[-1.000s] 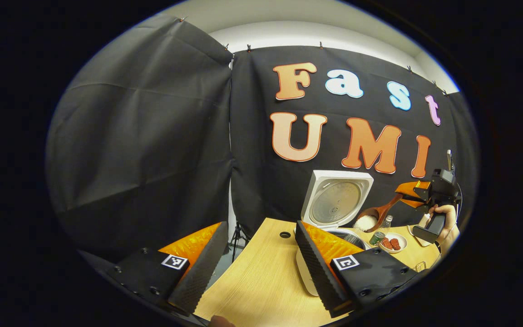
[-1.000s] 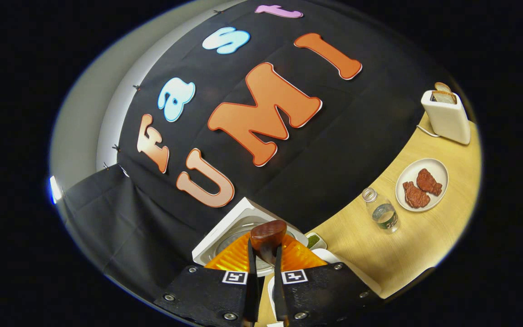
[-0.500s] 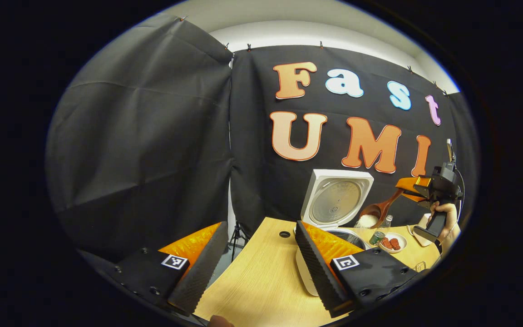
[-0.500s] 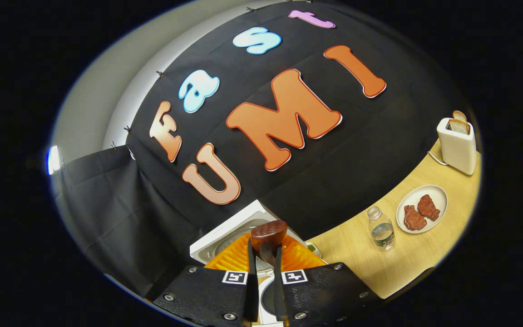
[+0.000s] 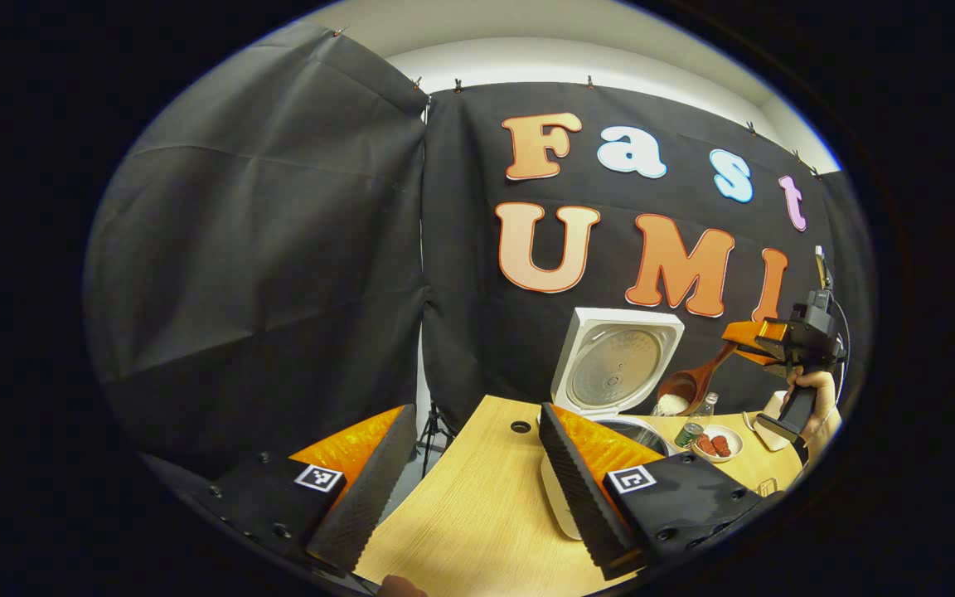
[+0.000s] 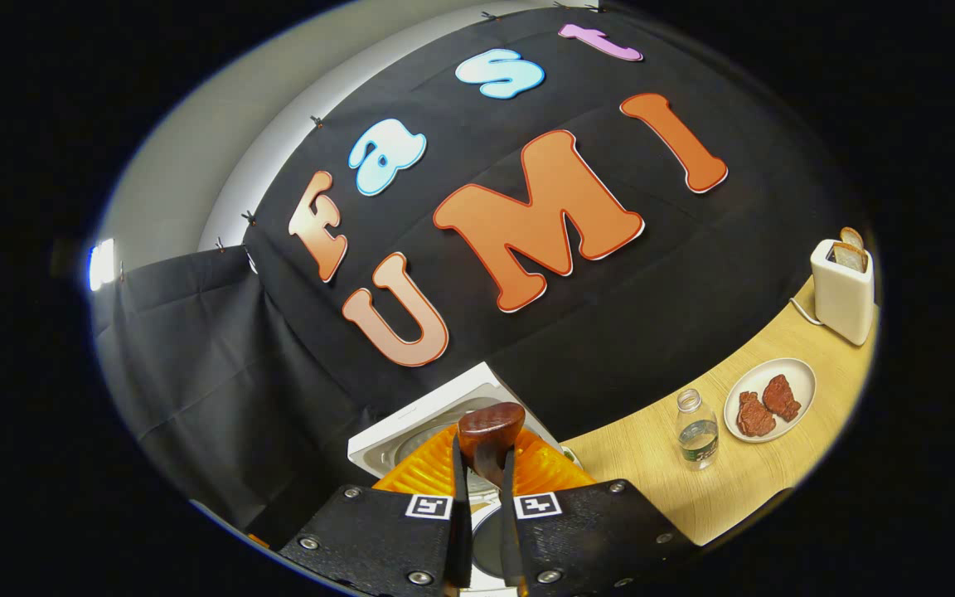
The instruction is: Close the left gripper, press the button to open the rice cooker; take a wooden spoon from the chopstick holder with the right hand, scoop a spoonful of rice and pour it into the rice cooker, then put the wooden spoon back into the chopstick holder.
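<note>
In the left gripper view my left hand-held gripper [image 5: 467, 485] gapes wide over the desk [image 5: 477, 514] — ahead to its right stands the rice cooker [image 5: 615, 371], lid up, the wooden spoon [image 5: 687, 384] tipping rice above it. In the right gripper view my right hand-held gripper [image 6: 484, 506] pinches the spoon's handle — the cooker lies just beyond its fingers.

1. Table [image 6: 743, 489], pale wood grain; a round hole [image 5: 521, 428] near its back edge in the left gripper view.
2. Plate [image 6: 801, 377], white, at 4 o'clock in the right gripper view; two reddish-brown pieces [image 6: 763, 406] lie on it, side by side.
3. Bottle [image 6: 697, 431], clear, uncapped, upright, near the plate at its 8 o'clock.
4. Toaster [image 6: 841, 294], white, at the plate's 1 o'clock, against the cloth; bread [image 6: 849, 253] stands in its slots. Cord trails from its base.
</note>
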{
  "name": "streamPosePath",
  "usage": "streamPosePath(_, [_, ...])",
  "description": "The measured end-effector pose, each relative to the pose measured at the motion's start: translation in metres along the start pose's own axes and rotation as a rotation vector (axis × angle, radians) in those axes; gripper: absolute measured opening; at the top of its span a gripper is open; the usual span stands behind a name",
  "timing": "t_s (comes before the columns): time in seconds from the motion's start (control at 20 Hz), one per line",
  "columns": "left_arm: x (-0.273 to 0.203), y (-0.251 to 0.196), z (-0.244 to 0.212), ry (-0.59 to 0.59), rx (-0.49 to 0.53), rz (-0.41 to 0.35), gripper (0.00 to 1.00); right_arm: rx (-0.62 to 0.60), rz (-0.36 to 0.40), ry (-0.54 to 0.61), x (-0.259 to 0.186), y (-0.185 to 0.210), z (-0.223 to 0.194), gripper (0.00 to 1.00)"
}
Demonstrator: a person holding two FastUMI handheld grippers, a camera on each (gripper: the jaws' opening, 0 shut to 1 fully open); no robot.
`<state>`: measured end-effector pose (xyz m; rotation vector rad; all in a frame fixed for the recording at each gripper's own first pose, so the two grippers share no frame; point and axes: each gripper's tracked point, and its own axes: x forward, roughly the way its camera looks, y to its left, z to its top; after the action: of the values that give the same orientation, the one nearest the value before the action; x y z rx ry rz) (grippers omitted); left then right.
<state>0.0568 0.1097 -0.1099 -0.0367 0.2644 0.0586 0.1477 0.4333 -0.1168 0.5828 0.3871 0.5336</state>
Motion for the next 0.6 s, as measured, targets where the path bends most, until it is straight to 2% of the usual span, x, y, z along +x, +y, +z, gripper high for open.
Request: streamPosePath(0.6, [0.002,0.002,-0.003,0.007,-0.006,-0.004,1.0,-0.156,0.029,-0.008,-0.002,0.016,-0.005,0.13])
